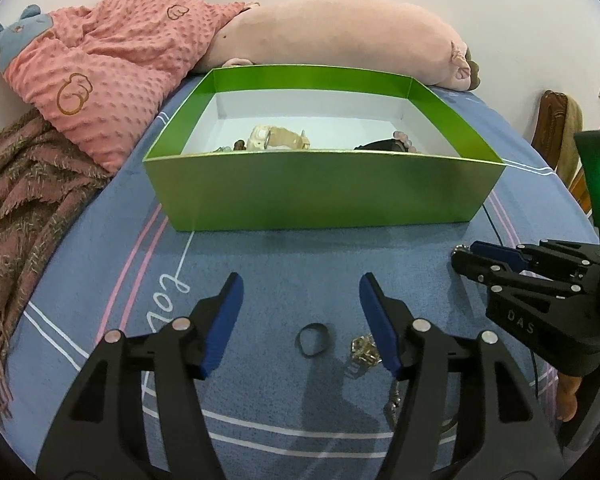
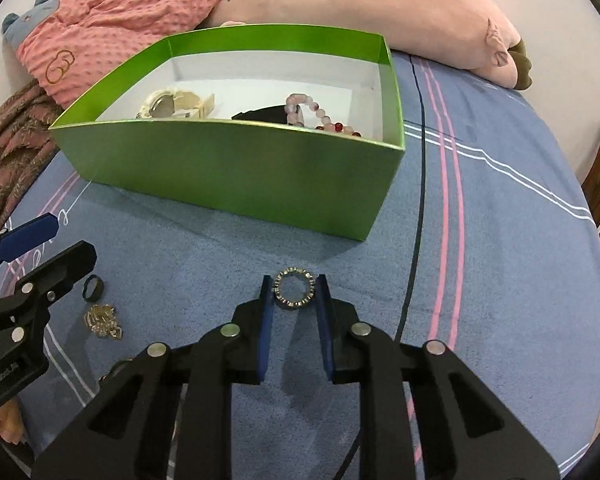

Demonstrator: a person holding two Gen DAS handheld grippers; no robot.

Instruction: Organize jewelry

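On the blue bedspread lies a silver studded ring (image 2: 294,288), and the pads of my right gripper (image 2: 294,285) touch it on both sides, shut on it. My left gripper (image 1: 300,284) stands open over a small black ring (image 1: 313,339), which lies free between its fingers. A gold pendant (image 1: 364,350) on a chain rests against the inner side of its right finger. The green box (image 1: 320,188) (image 2: 228,168) behind holds a cream watch (image 2: 172,104), a black item (image 2: 266,114) and a pink bead bracelet (image 2: 312,114). My right gripper (image 1: 466,258) shows at the right edge of the left wrist view.
A pink dotted blanket (image 1: 112,64), a long pink plush toy (image 1: 340,36) and a brown fringed throw (image 1: 24,184) lie behind and left of the box. A wooden chair (image 1: 556,132) stands beyond the bed's right edge. Bare bedspread (image 2: 480,240) stretches right of the box.
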